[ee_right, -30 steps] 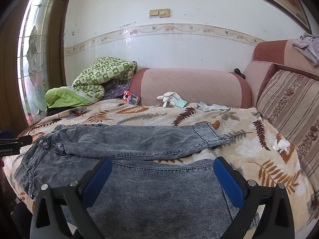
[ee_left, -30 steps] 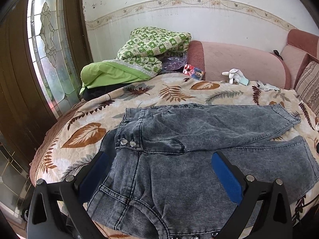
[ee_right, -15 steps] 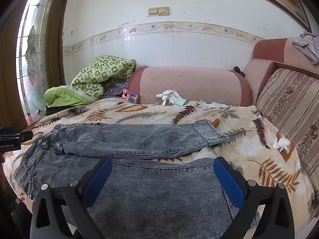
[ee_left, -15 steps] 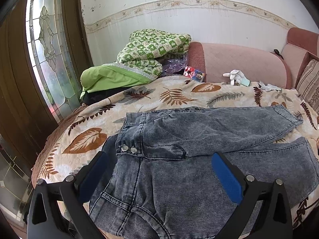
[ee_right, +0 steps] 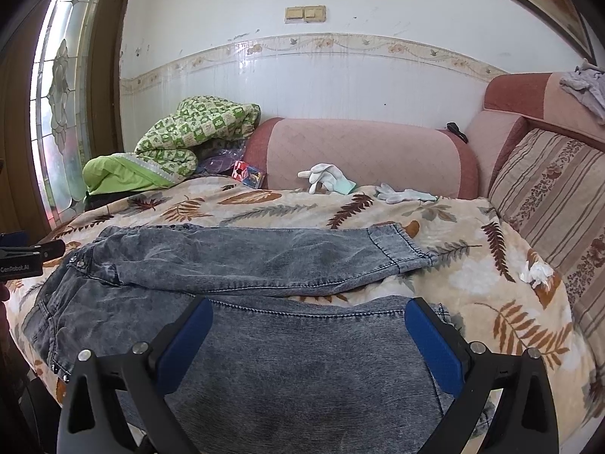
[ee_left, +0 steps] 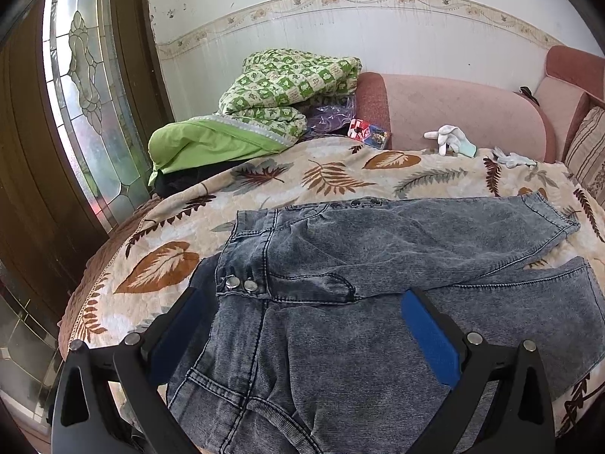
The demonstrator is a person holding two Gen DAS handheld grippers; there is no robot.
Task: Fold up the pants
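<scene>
Pants (ee_left: 378, 302) flat on leaf blanket (ee_left: 332, 178), waist toward the window (ee_left: 87, 87), legs splayed. Left gripper (ee_left: 302, 325) over waist, right gripper (ee_right: 308, 333) over near leg, both spread wide, holding nothing; likely staging a fold grab

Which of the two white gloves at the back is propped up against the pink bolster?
The left glove, the one with a green cuff: it leans on the pink bolster. The other glove lies flat on the leaf-print cover, further right.
</scene>
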